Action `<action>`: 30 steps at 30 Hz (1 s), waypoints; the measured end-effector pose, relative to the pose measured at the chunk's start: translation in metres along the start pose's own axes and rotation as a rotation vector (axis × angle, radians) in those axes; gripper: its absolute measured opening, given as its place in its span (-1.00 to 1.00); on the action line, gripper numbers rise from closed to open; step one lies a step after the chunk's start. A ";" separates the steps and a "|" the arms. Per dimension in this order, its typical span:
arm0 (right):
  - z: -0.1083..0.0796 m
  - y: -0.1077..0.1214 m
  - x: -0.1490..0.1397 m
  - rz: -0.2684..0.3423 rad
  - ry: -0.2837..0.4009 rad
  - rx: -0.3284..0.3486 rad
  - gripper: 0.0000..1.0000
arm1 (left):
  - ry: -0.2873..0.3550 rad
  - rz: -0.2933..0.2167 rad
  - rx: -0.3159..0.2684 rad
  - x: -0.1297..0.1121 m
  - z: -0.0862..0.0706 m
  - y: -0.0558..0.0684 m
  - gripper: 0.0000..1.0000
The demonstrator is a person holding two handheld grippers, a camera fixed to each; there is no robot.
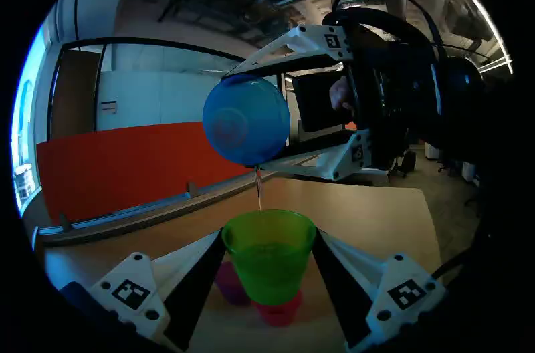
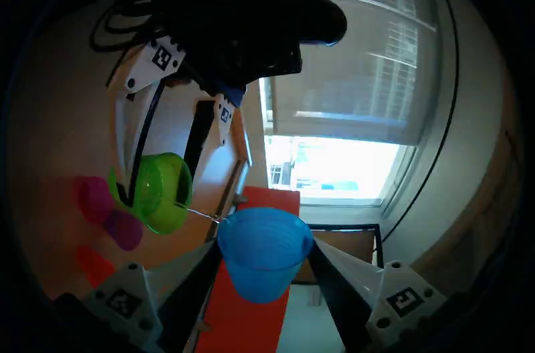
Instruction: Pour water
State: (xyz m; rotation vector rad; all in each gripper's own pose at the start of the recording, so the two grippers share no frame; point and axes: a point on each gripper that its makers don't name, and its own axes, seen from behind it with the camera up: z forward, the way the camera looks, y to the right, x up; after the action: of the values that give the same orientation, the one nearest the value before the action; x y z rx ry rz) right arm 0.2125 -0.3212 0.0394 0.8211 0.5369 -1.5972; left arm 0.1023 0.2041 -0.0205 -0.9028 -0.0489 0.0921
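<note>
Mid-pour: our right gripper (image 2: 264,246) clamped the tipped blue cup (image 2: 262,276), its stream (image 1: 258,191) falling into the green cup (image 1: 269,266) our left gripper (image 1: 267,236) gripped; next, we judged, tip back before overflow.

I can't read a single word, number or brand name on either feed. The only printed marks I get are black-and-white square code tags (image 1: 130,293) on the fingers (image 1: 374,276) of the left gripper (image 1: 269,238) and the right gripper (image 2: 265,245), blocky patterns with no letters or digits in them. On the far wall (image 1: 157,95) in the left gripper view there's a small pale sign (image 1: 109,107), too small and blurred for me to make anything out.
</note>
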 end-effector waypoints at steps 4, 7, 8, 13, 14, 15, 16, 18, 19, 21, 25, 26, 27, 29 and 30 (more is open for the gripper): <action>0.000 0.000 -0.001 -0.007 -0.001 0.000 0.82 | 0.000 0.002 0.000 0.000 0.000 0.000 0.75; 0.000 0.000 -0.001 -0.010 -0.001 -0.001 0.82 | 0.000 0.003 0.000 0.000 0.000 0.001 0.75; 0.000 0.000 -0.001 -0.011 0.000 -0.001 0.82 | 0.000 0.003 0.000 0.001 0.000 0.001 0.75; -0.001 0.001 0.000 -0.015 0.000 -0.003 0.82 | 0.000 0.004 0.000 0.001 0.000 0.000 0.75; -0.001 0.001 0.000 -0.015 0.000 -0.004 0.82 | 0.000 0.003 0.000 0.001 0.000 0.000 0.75; -0.001 0.001 0.000 -0.015 0.000 -0.004 0.82 | 0.000 0.003 0.001 0.001 0.000 0.000 0.75; -0.001 0.001 0.000 -0.015 0.001 -0.004 0.82 | 0.000 0.004 0.001 0.001 0.000 0.000 0.75; 0.000 0.001 0.000 -0.015 0.001 -0.004 0.83 | -0.001 0.004 0.001 0.001 0.000 0.001 0.75; 0.000 0.001 0.001 -0.015 0.002 -0.004 0.82 | 0.000 0.004 0.001 0.001 0.000 0.001 0.75; 0.000 0.001 0.001 -0.015 0.004 -0.003 0.82 | 0.000 0.004 0.001 0.001 0.000 0.001 0.75; 0.000 0.002 0.001 -0.011 0.007 -0.005 0.82 | 0.001 0.004 0.002 0.002 -0.001 0.000 0.75; 0.001 0.003 0.001 -0.010 0.008 -0.006 0.82 | 0.001 0.004 0.003 0.002 -0.001 0.000 0.75; 0.001 0.003 0.001 -0.008 0.008 -0.006 0.82 | 0.001 0.004 0.003 0.002 -0.001 0.000 0.75; 0.001 0.003 0.000 -0.004 0.009 -0.007 0.82 | 0.002 0.004 0.004 0.002 -0.001 -0.001 0.75; 0.001 0.003 0.000 0.000 0.009 -0.007 0.82 | 0.002 0.004 0.004 0.001 -0.001 -0.001 0.75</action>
State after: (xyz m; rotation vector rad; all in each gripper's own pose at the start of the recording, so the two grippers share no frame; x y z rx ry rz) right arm 0.2153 -0.3223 0.0407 0.8236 0.5485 -1.5911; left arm 0.1039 0.2031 -0.0204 -0.8992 -0.0453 0.0954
